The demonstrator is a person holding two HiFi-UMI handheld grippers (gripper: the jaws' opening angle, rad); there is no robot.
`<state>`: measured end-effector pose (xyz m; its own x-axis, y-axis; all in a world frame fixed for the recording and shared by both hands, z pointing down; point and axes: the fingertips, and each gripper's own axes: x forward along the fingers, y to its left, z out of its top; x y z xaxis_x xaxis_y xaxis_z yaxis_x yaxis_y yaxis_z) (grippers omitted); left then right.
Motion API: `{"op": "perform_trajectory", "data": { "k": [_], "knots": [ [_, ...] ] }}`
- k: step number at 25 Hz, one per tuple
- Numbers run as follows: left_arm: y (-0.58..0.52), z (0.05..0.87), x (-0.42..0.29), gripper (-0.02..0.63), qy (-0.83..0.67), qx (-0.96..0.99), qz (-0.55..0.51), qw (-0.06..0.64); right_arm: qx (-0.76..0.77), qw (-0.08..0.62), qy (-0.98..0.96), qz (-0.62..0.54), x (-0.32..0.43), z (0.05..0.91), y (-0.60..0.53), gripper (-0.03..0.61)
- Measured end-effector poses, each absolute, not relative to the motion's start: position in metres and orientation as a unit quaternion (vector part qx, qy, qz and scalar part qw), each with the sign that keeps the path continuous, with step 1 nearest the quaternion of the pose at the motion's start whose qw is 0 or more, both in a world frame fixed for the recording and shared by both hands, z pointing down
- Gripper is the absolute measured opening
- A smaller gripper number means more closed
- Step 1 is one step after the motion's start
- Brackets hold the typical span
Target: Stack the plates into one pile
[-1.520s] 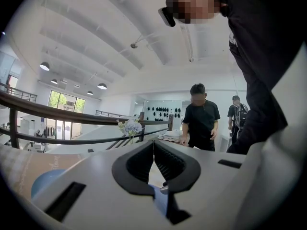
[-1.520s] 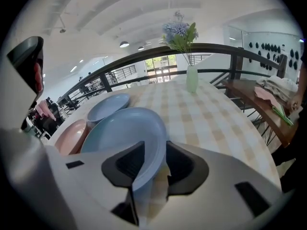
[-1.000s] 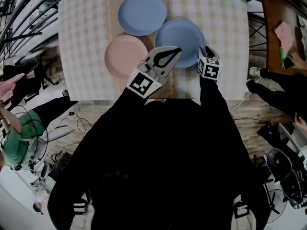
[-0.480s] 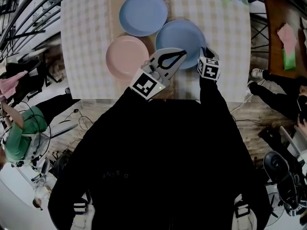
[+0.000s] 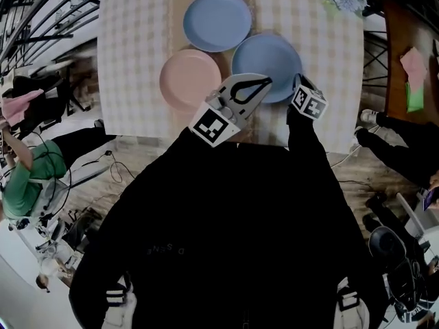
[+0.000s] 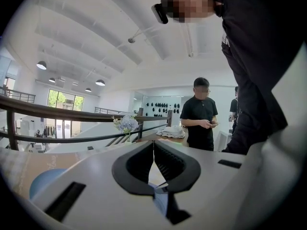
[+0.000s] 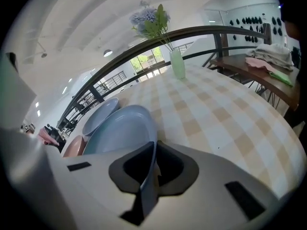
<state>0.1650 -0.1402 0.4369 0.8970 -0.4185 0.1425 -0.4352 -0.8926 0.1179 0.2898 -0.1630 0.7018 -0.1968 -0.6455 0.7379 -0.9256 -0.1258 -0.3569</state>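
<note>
Closing the right gripper (image 5: 297, 81) on the near right rim of the darker blue plate (image 5: 266, 60), with that rim wedged between the jaws and both pads against it. Holding the left gripper (image 5: 266, 81) clenched on nothing, jaws pressed together, just above the same plate's near left edge.

Lying unstacked on the checked tablecloth (image 5: 130, 60): the darker blue plate; just left of it, the pink plate (image 5: 190, 79); beyond it toward the far left, the lighter blue plate (image 5: 217, 20), rims so close that touching or apart cannot be told.

Standing well beyond the darker blue plate, far right: a vase of pale blue flowers (image 7: 177, 63).
</note>
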Motion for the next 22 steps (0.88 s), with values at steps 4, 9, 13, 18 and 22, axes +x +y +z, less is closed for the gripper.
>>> {"op": "perform_trajectory", "data": {
  "k": [4,9,13,18,22],
  "knots": [
    [-0.138,0.432,0.152,0.02,-0.22,0.971,0.05,0.075,0.622,0.142,-0.624,0.451,0.294,0.697,-0.157,0.017],
    [-0.13,0.43,0.134,0.02,-0.213,0.973,0.047,0.078,0.638,0.13,-0.603,0.462,0.295,0.69,-0.139,0.02],
    [-0.125,0.424,0.123,0.02,-0.201,0.976,0.038,0.069,0.656,0.117,-0.588,0.459,0.301,0.677,-0.131,0.021],
    [-0.118,0.416,0.109,0.02,-0.2,0.977,0.031,0.065,0.665,0.085,-0.573,0.472,0.301,0.662,-0.123,0.021],
    [-0.118,0.412,0.096,0.02,-0.206,0.976,0.024,0.063,0.663,0.071,-0.578,0.471,0.293,0.647,-0.127,0.023]
  ]
}}
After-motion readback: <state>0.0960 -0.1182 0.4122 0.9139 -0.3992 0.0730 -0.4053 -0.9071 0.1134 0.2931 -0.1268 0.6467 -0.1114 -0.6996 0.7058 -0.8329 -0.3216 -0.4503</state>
